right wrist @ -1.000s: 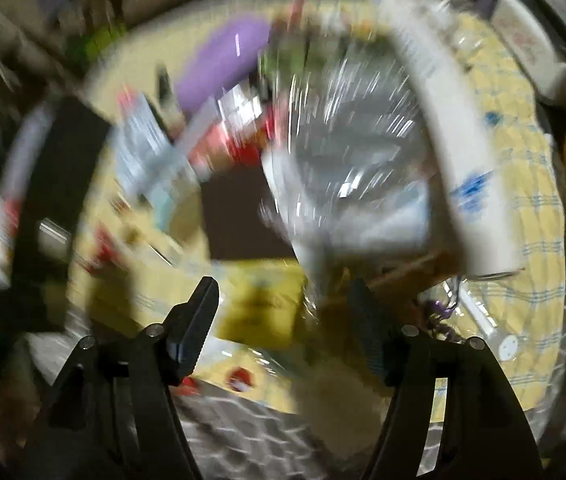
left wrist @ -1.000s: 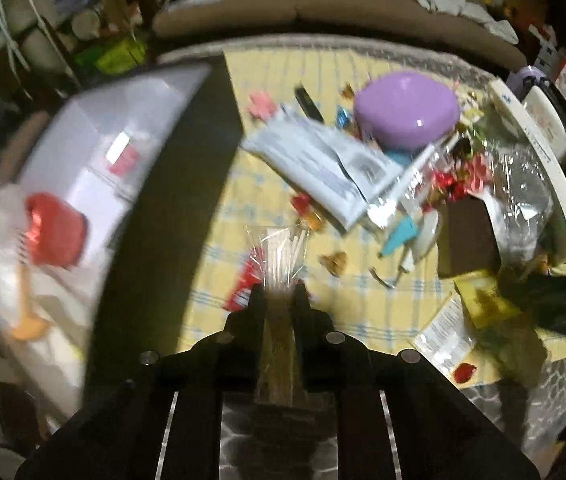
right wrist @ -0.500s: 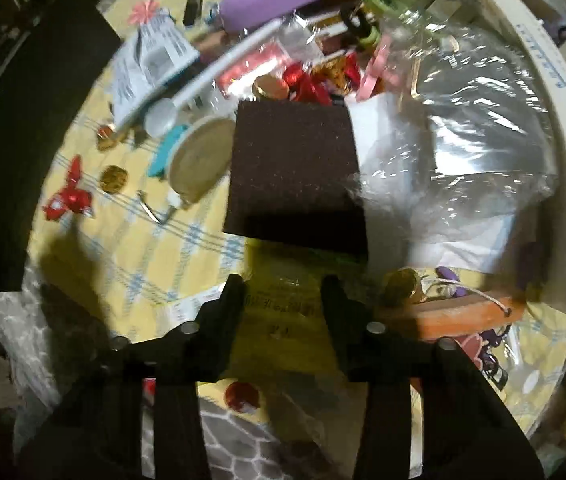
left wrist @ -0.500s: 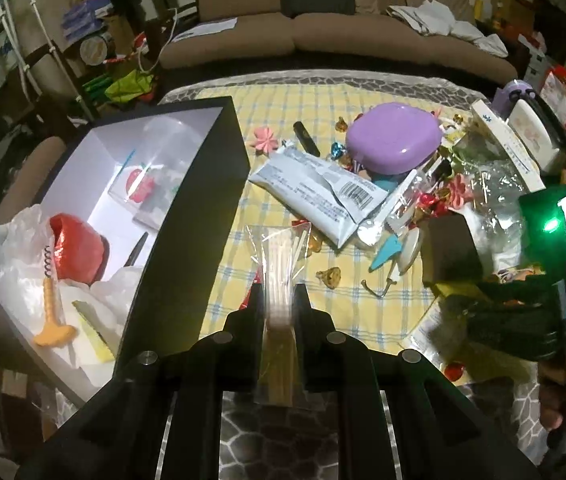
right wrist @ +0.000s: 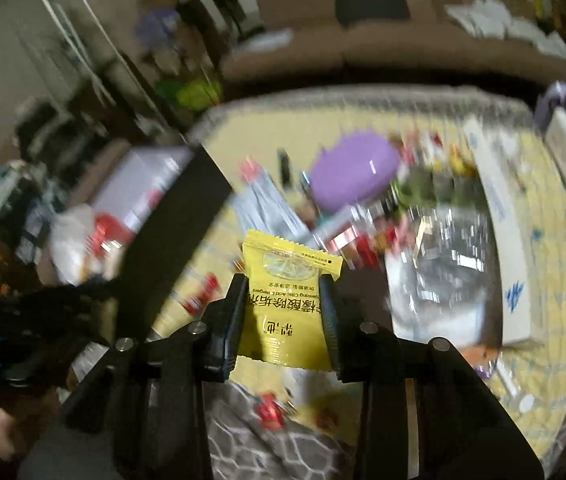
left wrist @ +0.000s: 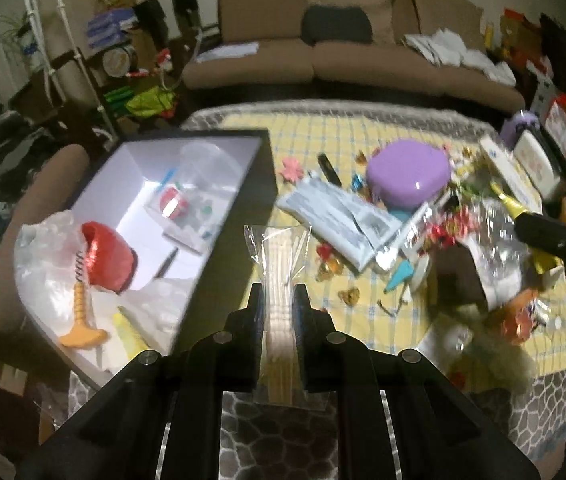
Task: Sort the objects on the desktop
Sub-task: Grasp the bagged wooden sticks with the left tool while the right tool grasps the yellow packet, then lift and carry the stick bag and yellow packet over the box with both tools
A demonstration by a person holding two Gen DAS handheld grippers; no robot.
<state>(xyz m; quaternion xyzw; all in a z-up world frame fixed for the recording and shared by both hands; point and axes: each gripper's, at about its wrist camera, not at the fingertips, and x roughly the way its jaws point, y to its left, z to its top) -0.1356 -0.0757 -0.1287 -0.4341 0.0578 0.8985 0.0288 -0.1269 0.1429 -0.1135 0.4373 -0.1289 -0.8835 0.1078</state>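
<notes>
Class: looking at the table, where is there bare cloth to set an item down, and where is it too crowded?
Bare checked cloth lies along the far edge, between the black box and the purple case. A smaller patch sits beside the gold candy. The right half is crowded with wrappers.

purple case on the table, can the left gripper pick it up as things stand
Probably not: the left gripper is shut on a clear packet of sticks, so nothing is free for the purple case.
</notes>
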